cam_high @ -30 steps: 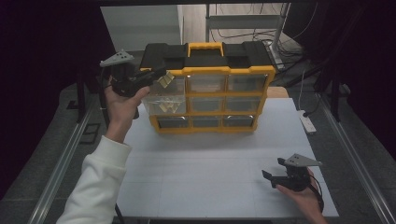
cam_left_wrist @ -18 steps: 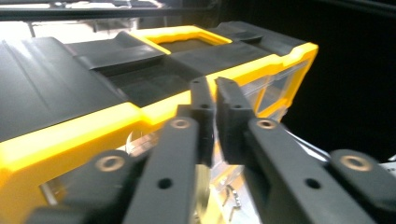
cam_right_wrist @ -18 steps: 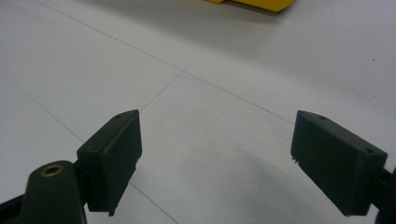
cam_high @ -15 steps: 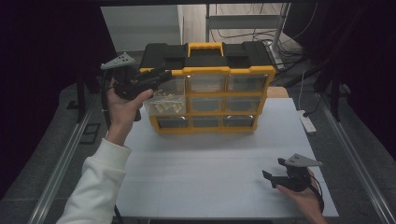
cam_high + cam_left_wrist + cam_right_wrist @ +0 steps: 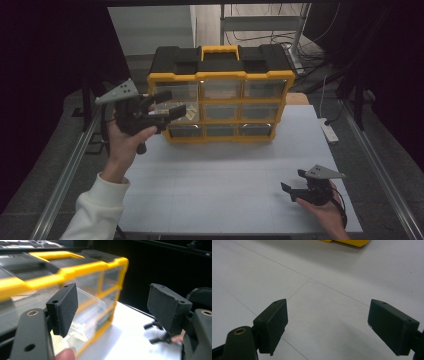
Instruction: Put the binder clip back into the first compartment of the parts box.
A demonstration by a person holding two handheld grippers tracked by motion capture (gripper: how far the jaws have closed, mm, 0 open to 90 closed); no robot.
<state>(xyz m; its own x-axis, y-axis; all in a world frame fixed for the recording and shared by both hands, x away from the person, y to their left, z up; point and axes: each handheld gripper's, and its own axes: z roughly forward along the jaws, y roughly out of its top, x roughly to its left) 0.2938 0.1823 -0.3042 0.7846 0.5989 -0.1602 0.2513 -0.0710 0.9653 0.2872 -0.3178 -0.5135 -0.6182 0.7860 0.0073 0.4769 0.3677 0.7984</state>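
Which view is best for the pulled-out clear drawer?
The left gripper view: the drawer sits close behind the open left tongs, sticking out of the organizer. The high view shows it small, partly behind those tongs. The right gripper view catches just the organizer's yellow base.

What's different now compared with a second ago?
The left hand-held gripper has drawn back from the clear drawer of the yellow organizer; its jaws have just been opening, with nothing between them. The drawer sits pulled out. The right hand-held gripper stayed put, open.
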